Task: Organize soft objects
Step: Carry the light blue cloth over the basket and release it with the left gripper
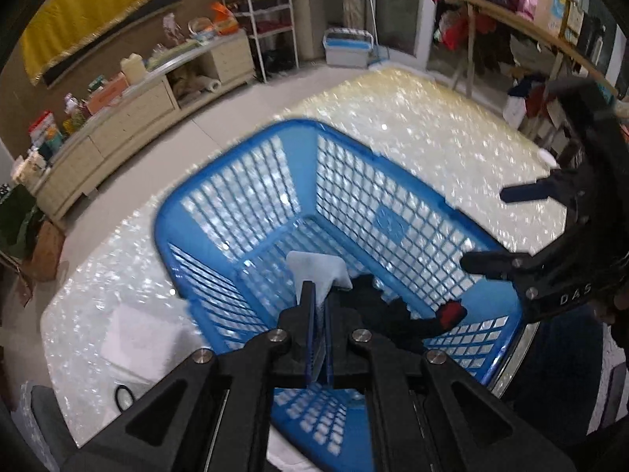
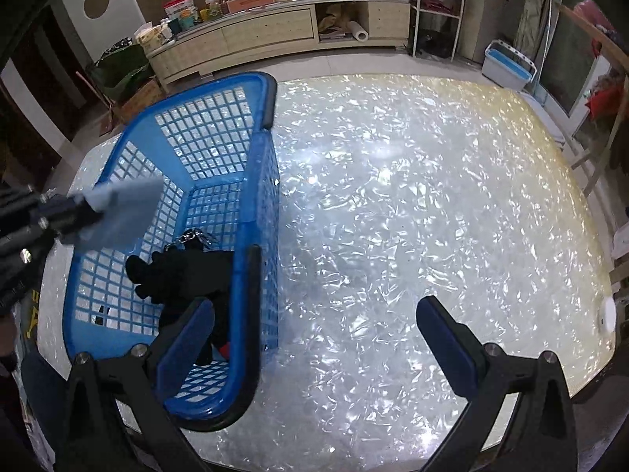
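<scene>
The left hand-held gripper (image 1: pixel 319 314) angles steeply downward with its jaws pinched together, while the right hand-held gripper (image 2: pixel 314 338) also tilts down, jaws spread wide apart.

The white cloth (image 1: pixel 319 271) went down between the left gripper (image 1: pixel 319 306) fingers, so its lower part was hidden. In the right wrist view it was a blurry gray smear. The black soft toy (image 2: pixel 184 271) lay partly behind the right gripper (image 2: pixel 314 330) finger (image 2: pixel 184 350) and the blue basket (image 2: pixel 251 181) rim. What kind of toy it was could not be told.
</scene>
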A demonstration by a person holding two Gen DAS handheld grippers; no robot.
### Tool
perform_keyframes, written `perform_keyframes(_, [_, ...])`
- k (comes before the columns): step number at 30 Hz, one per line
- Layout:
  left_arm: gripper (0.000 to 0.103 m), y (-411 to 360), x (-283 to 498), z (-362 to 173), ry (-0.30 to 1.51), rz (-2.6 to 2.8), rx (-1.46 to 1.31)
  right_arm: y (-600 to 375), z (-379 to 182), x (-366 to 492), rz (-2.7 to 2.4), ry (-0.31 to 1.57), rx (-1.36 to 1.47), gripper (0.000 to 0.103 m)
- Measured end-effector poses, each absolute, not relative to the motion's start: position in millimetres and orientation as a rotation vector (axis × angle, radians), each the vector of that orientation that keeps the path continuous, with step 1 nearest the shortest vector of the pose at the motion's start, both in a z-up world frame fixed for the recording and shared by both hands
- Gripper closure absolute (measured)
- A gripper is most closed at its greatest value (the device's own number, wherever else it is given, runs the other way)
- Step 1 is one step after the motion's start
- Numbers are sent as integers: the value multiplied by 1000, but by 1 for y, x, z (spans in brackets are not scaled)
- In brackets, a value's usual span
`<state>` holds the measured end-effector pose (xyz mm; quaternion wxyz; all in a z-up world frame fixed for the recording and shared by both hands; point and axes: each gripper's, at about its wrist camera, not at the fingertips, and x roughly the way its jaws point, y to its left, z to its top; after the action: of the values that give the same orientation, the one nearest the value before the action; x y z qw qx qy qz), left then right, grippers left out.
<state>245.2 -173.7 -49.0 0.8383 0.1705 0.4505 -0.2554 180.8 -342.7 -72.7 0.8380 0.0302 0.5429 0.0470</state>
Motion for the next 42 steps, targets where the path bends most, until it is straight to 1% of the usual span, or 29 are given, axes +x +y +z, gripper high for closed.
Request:
perform_keyframes(7, [100, -193, 240, -82, 1051, -601, 367, -348, -77, 185, 108, 1153, 87, 0])
perform_keyframes(16, [99, -205, 233, -97, 1147, -646, 342, -347, -82, 187, 115, 1154, 91, 0])
perform_keyframes(18, [93, -205, 235, -102, 1183, -648, 318, -347, -82, 186, 114, 1153, 94, 0])
perform_keyframes(19, [84, -205, 237, -104, 1196, -648, 309, -348, -82, 185, 116, 1152, 95, 0])
perform_keyframes(20, [79, -205, 237, -106, 1205, -646, 299, -348, -82, 184, 116, 1151, 97, 0])
perform_keyframes(21, [76, -205, 237, -106, 1210, -647, 295, -348, -81, 183, 116, 1149, 98, 0])
perform_keyframes(23, [60, -202, 233, -102, 1197, -649, 294, -349, -80, 181, 115, 1146, 100, 0])
perform_keyframes(24, [57, -202, 232, -100, 1194, -647, 294, -350, -79, 180, 116, 1145, 101, 0])
perform_keyframes(26, [47, -201, 228, -95, 1182, -661, 285, -351, -78, 179, 114, 1142, 105, 0])
perform_keyframes(30, [39, -201, 226, -85, 1149, -654, 290, -352, -73, 174, 111, 1131, 113, 0])
perform_keyframes(32, [31, -194, 223, -77, 1130, -642, 278, -350, -70, 172, 113, 1126, 116, 0])
perform_keyframes(34, [27, -187, 221, -71, 1110, -619, 268, -348, -66, 169, 102, 1123, 113, 0])
perform_keyframes(37, [18, -174, 216, -59, 1054, -543, 268, -342, -57, 163, 125, 1103, 115, 0])
perform_keyframes(42, [18, -147, 203, -38, 969, -455, 239, -324, -44, 152, 135, 1072, 81, 0])
